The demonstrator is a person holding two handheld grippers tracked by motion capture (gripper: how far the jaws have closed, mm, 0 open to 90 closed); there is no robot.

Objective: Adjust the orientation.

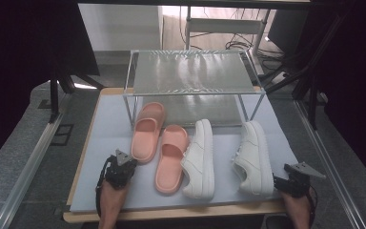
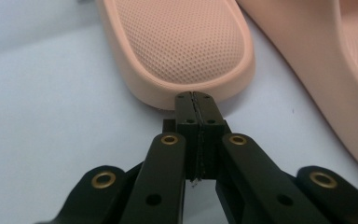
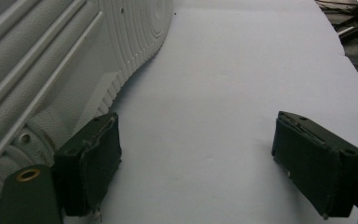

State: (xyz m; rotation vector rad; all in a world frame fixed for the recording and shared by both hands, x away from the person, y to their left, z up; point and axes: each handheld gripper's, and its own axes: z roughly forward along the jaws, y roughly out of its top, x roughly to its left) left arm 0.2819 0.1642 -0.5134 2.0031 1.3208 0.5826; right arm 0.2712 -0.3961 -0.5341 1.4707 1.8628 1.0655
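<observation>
Two pink slides and two white sneakers lie side by side on the pale mat. My left gripper is at the heel of the left slide. In the left gripper view its jaws are pressed together, shut with nothing between them, and my left gripper has its tips against the heel rim of that slide. My right gripper sits low by the heel of the right sneaker. My right gripper is open wide, one jaw beside the sneaker's sole, bare mat between the jaws.
A metal two-level rack stands at the back of the mat, its lower shelf just behind the shoes. The second pink slide lies close on the right in the left gripper view. The table's wooden edge runs along the front.
</observation>
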